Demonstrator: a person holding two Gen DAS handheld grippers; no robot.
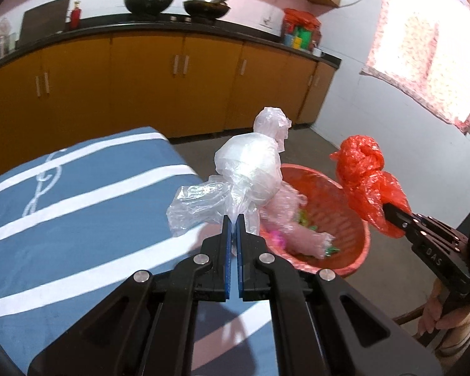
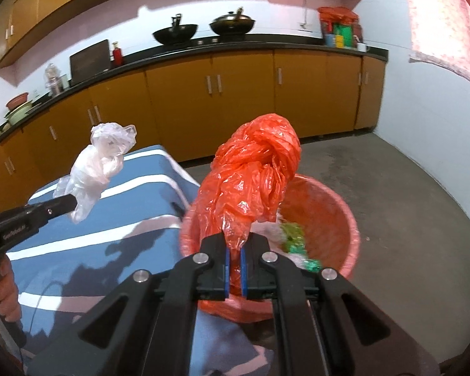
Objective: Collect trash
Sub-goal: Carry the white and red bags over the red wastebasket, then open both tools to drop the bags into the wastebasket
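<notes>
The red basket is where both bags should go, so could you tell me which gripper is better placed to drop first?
Probably the right. The right gripper holds the orange bag over the red basket, while the left gripper's clear bag hangs nearer the striped cloth, at the rim.

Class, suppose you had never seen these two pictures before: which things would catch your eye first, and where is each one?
The knotted red bag, pinched in the right gripper above the red basket on the floor. Next the clear bag, clamped in the left gripper beside the blue striped cloth. Behind, two black woks sit on the counter.
</notes>
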